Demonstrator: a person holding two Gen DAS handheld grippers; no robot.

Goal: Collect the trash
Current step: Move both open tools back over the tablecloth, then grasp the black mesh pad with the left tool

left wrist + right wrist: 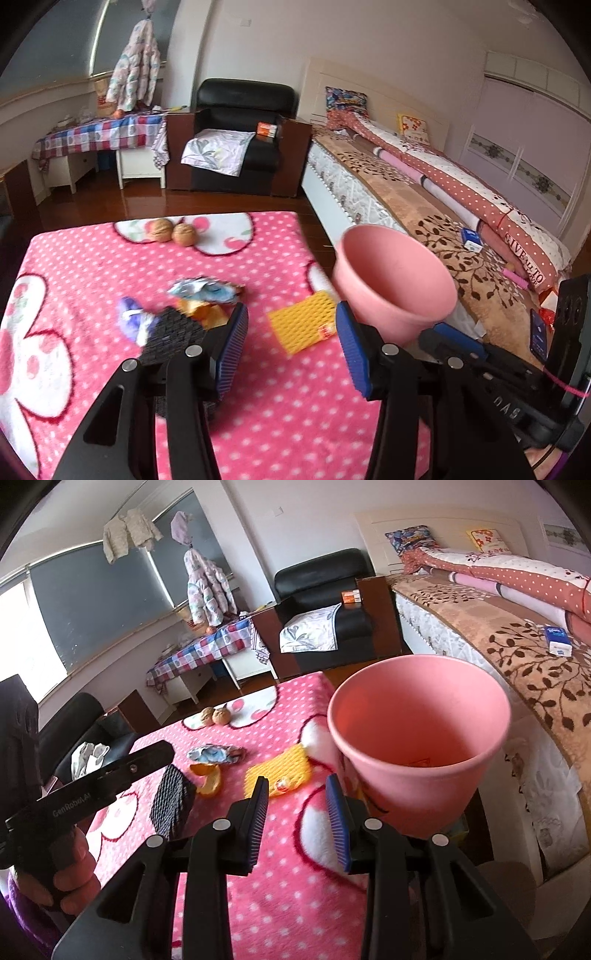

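Right wrist: left hand [70, 878] (fingers curled) grips its hand-held gripper's handle.

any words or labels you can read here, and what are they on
"GenRobot.AI" on the black arm of the left gripper.
"GIVE ALL TO LOVE" on the dotted red quilt on the bed.
White lettering on the right gripper: upside down, unclear.
Print on the blue and white box, the orange box, the sticker on the yellow foam net and the phone screen: too small or blurred.
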